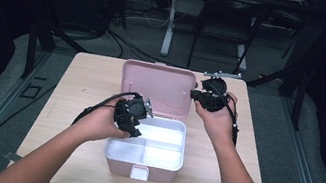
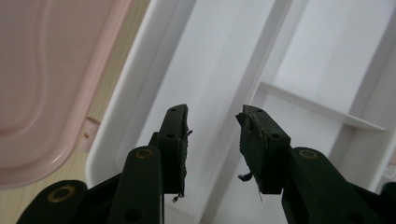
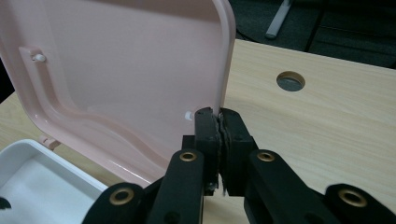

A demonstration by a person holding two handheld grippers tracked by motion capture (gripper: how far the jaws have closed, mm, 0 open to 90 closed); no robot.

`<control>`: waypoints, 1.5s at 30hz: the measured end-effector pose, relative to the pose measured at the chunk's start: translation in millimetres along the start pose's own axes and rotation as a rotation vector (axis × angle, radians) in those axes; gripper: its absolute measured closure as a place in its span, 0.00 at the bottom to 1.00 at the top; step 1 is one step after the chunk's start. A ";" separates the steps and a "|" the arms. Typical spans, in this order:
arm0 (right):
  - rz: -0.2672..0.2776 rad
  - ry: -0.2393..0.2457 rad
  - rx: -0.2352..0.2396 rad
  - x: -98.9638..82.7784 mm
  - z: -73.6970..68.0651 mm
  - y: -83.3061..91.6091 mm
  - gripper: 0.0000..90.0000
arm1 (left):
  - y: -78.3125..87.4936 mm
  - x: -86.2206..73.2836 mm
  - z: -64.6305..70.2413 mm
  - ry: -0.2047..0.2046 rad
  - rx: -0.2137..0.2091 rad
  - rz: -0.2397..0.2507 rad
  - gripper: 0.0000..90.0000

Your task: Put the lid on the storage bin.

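Hands on both sides of a pink storage box [image 1: 142, 168], which sits open in the middle of the light wooden counter [image 1: 87, 78]. Over on the left, the left gripper [image 1: 136, 130] hovers at the box's left rim, just above the white tray [image 1: 179, 130] set inside. From the left gripper view its jaws stand apart with nothing between them, pointing down at the tray's dividers [image 2: 308, 105], the pads frayed at the edges. Moving across, the tray shows one long compartment at the back and smaller ones in front, and a pink latch [image 1: 139, 172] hangs at the near wall. Behind it the pink lid [image 1: 157, 83] stands tilted up and back on its hinge. On the right, the right gripper [image 1: 199, 95] is clamped on the lid's right edge; the right gripper view shows the two jaws pinched tight on that thin pink rim [image 3: 223, 70], low on the edge. Beyond, a round hole [image 3: 290, 80] sits in the counter.
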State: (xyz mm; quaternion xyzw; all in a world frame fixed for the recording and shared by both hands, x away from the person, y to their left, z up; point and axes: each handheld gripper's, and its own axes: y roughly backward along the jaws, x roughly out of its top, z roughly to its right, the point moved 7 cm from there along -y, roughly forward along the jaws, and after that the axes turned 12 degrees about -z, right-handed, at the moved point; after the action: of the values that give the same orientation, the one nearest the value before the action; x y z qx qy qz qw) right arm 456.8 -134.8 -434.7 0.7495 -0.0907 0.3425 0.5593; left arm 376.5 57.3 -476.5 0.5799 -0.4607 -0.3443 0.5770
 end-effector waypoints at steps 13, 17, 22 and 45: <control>0.020 0.009 -0.014 -2.6 -1.4 3.6 0.97 | 14.1 -17.0 -30.8 0.234 0.011 0.174 0.68; 0.022 0.015 0.000 -3.5 -2.7 4.7 0.97 | 16.6 -21.2 -38.7 0.277 0.013 0.198 0.68; 0.026 0.020 -0.005 -4.3 -3.0 5.8 0.97 | 23.8 -27.1 -50.5 0.345 0.034 0.265 0.69; 0.051 0.025 -0.011 -7.5 -5.3 9.8 0.97 | 41.1 -46.5 -95.5 0.543 0.140 0.436 0.70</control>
State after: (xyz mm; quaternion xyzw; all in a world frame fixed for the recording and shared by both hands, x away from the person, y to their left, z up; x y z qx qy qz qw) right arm 444.0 -135.4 -430.9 0.7395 -0.1049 0.3654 0.5556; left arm 444.1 138.0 -432.9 0.5764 -0.4260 -0.0140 0.6972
